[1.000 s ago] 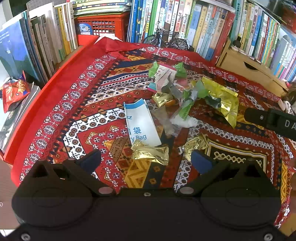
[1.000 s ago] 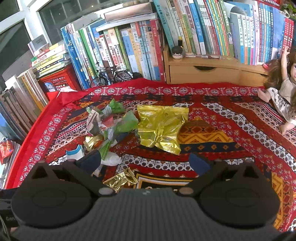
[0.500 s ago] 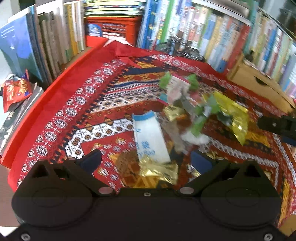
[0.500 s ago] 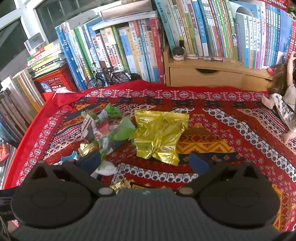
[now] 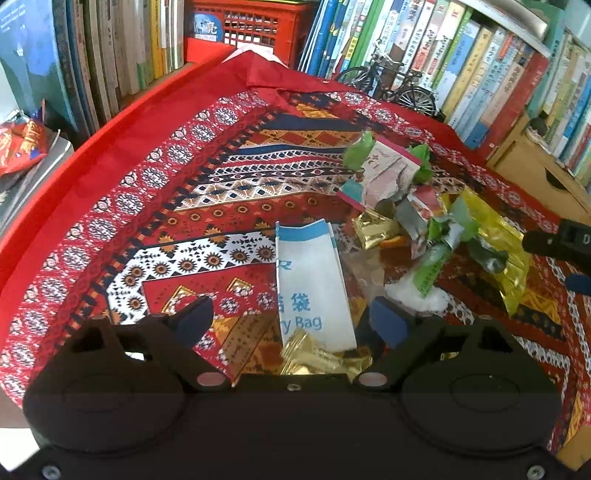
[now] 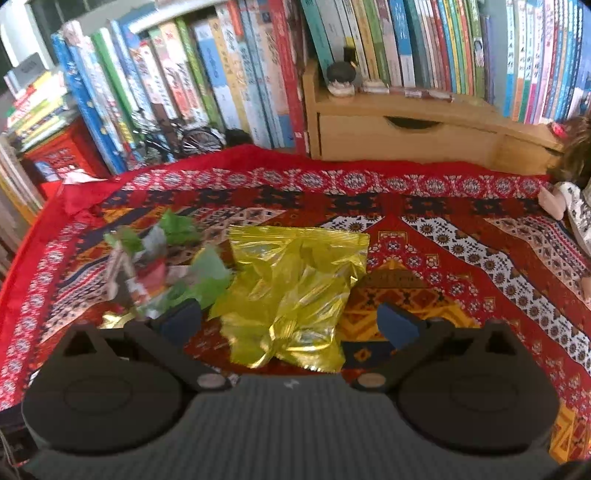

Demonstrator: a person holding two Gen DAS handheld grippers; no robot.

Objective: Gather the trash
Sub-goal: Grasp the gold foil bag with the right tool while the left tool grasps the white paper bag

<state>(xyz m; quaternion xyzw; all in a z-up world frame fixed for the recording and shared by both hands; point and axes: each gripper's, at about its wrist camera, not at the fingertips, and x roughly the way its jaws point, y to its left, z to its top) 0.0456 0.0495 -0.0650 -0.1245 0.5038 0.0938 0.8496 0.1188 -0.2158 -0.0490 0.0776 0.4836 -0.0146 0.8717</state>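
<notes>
Both tools have dropped closer: left tool (image 5: 291, 321), open but narrowing, straddles the white bag (image 5: 312, 280); right tool (image 6: 290, 325), open, straddles the yellow wrapper (image 6: 295, 295).

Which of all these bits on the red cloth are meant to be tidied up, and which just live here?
For the job:
- large yellow foil wrapper
- small gold wrappers
- green and pink wrappers
- crumpled white tissue
- white-and-blue bag, possibly meant to receive the rubbish

Just lying about:
- books
- model bicycle
- doll
- wooden drawer
- red crate
</notes>
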